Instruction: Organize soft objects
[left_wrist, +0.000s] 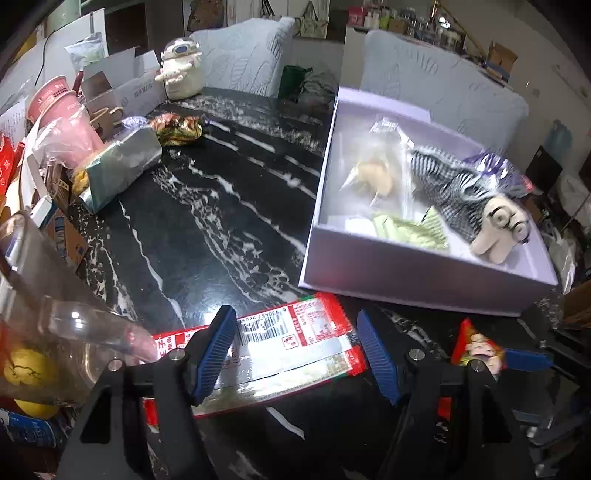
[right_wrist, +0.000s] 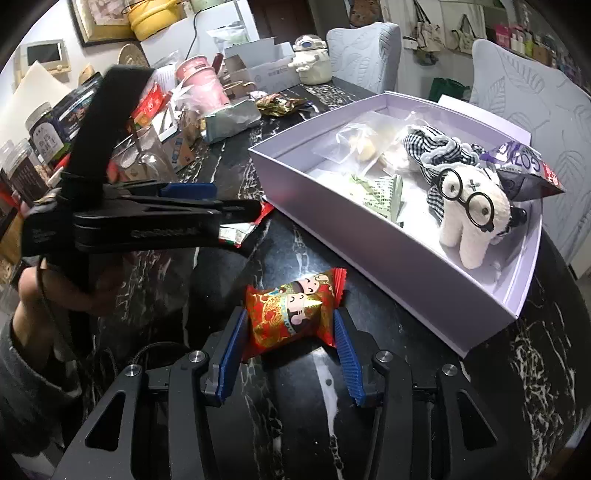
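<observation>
**Two snack packets at the jaws, box half filled**

A red cartoon-printed packet (right_wrist: 293, 314) lies on the black marble counter (right_wrist: 406, 332) between the right gripper's (right_wrist: 291, 328) parted jaws. The left gripper (left_wrist: 295, 347), jaws apart, straddles a long red-and-silver packet (left_wrist: 295, 332). Just beside both, the lilac box (right_wrist: 388, 266) holds a bespectacled plush (right_wrist: 467, 218) and bagged items.

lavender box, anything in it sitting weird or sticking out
Mostly tidy. The plush sheep with glasses lies tipped on its side in the lavender box, and a purple snack bag at the far corner leans up over the box's rim instead of lying flat inside.
</observation>
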